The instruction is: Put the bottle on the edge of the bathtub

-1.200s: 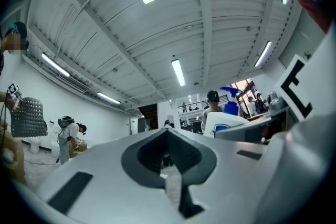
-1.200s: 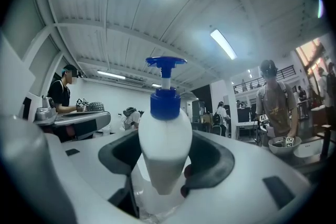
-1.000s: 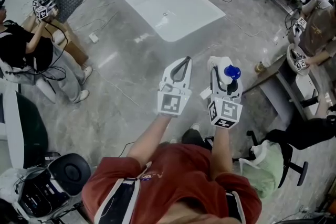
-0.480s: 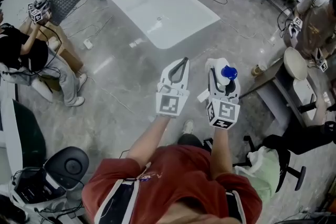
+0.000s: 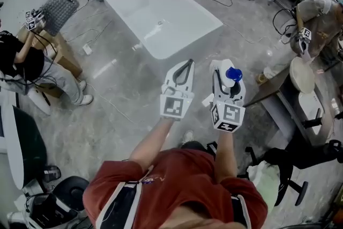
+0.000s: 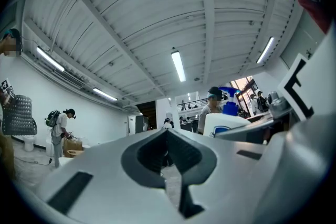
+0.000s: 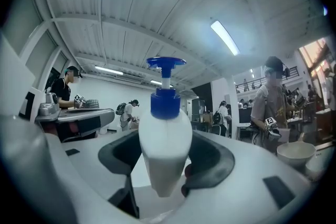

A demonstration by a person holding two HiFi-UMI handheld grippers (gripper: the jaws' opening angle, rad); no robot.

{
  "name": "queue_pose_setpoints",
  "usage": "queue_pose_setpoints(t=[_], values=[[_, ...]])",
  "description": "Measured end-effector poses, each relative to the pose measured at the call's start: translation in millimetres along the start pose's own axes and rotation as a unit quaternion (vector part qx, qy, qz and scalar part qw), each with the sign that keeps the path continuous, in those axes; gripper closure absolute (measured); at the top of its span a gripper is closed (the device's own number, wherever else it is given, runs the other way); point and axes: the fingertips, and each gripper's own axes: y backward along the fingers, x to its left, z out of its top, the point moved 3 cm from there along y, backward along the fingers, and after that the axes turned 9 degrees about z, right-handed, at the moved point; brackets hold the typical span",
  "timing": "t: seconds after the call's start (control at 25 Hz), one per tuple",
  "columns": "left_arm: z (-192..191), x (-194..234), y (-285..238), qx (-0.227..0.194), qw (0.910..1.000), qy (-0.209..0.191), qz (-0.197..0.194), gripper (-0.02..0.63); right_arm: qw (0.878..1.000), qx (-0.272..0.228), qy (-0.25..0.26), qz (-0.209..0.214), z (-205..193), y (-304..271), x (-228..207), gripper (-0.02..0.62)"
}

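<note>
Right gripper (image 5: 228,66) grips bottle (image 7: 164,134); left gripper (image 5: 188,62) jaws together

The bathtub (image 5: 154,50) now sits nearer the left claw (image 5: 185,63) and the right claw (image 5: 225,61) than a second ago, its near end drawn closer ahead of both

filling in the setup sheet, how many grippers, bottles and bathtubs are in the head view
grippers: 2, left gripper and right gripper
bottle: 1
bathtub: 1
total: 4
</note>
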Motion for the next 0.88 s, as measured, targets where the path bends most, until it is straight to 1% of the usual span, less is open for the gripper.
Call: queue_pose_setpoints(t=[0.2, 0.36, 0.52, 0.88], values=[[-8, -13, -42, 0.001, 1.0000, -0.003, 0.007, 0.591, 1.000, -0.006, -0.008, 0.004, -3, -24, -38, 0.327], [-16, -15, -69, 0.002, 0.9998, -0.001, 0.017, 0.591, 1.000, -0.007, -0.009, 0.010, -6, -47, -59, 0.327], [-23, -22, -97, 0.000, 0.9997, -0.011, 0.020, 0.591, 1.000, -0.011, -0.015, 0.013, -9, -66, -84, 0.327], [-37, -29, -128, 0.011, 0.9995, -0.013, 0.028, 0.591, 0.999, -0.009, -0.028, 0.021, -17, -91, -110, 0.327]])
